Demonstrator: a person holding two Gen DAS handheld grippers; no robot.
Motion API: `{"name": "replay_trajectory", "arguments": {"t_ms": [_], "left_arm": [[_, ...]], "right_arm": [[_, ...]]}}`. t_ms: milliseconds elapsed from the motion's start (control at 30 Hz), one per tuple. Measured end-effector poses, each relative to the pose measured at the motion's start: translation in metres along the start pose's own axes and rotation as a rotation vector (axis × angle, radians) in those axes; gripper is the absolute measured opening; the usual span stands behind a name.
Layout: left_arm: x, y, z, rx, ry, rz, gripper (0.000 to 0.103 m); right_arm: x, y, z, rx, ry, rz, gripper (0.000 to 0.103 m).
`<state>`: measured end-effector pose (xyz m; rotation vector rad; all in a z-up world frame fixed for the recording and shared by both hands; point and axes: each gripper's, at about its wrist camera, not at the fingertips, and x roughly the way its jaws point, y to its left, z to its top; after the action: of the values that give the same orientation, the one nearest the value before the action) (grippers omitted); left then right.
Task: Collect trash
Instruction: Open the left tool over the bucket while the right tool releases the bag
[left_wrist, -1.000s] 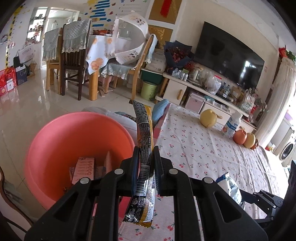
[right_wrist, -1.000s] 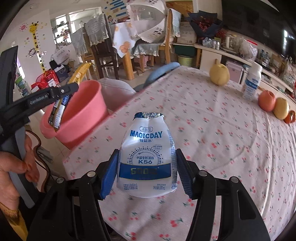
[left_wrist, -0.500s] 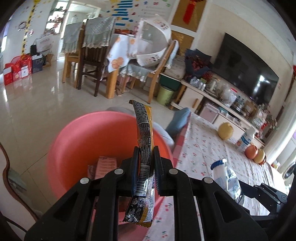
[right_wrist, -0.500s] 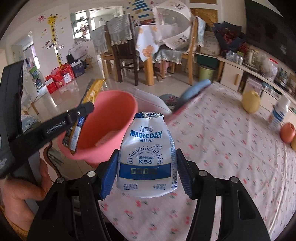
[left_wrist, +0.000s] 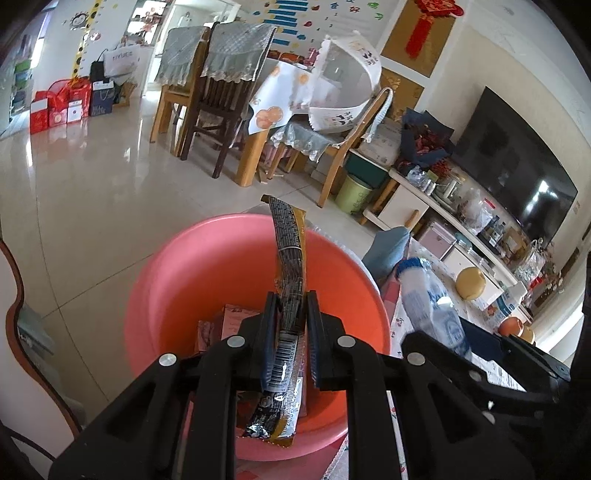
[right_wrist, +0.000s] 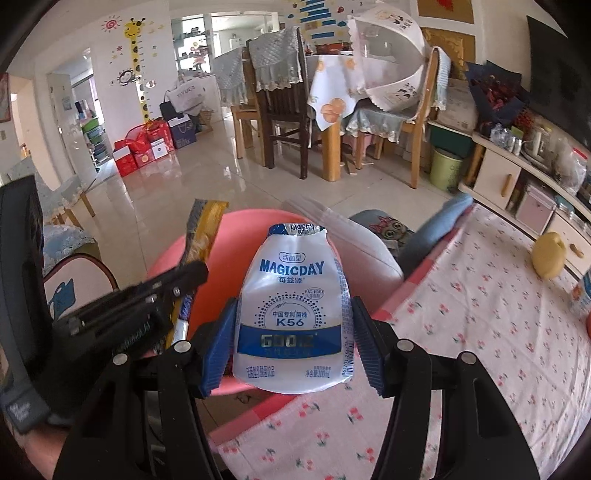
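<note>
The left gripper's fingers (left_wrist: 271, 332) pinch a long black-and-yellow snack wrapper (left_wrist: 290, 266) at frame centre, standing upright over the pink basin (left_wrist: 166, 295) that fills the lower middle. Small pink cartons (left_wrist: 236, 317) lie inside it. The right gripper's blue fingers (right_wrist: 218, 347) clamp a white MAGICDAY yogurt bottle (right_wrist: 293, 317) at centre frame, above the basin's near rim beside the floral-clothed counter (right_wrist: 480, 332) at right.

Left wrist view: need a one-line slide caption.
Left claw shut on a black-and-yellow wrapper above the pink basin, which holds pink cartons.
</note>
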<state>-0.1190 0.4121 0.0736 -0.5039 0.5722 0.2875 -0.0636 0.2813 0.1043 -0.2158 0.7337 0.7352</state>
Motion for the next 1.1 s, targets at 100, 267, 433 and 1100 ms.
{"name": "replay_trajectory", "arguments": {"t_ms": [100, 267, 433, 1100], "left_arm": [[0.004, 0.003, 0.002, -0.019, 0.007, 0.004, 0.017], [0.009, 0.011, 0.003, -0.051, 0.018, 0.059, 0.038], [0.004, 0.006, 0.002, -0.024, -0.02, 0.091, 0.074], [0.006, -0.05, -0.017, 0.167, -0.031, 0.047, 0.092]], "right_arm": [[0.012, 0.0, 0.007, 0.004, 0.0, 0.003, 0.061], [0.028, -0.012, 0.006, 0.057, 0.009, -0.016, 0.08], [0.014, -0.034, -0.009, 0.164, -0.039, -0.013, 0.09], [-0.037, -0.063, -0.067, 0.142, -0.06, -0.221, 0.098]]}}
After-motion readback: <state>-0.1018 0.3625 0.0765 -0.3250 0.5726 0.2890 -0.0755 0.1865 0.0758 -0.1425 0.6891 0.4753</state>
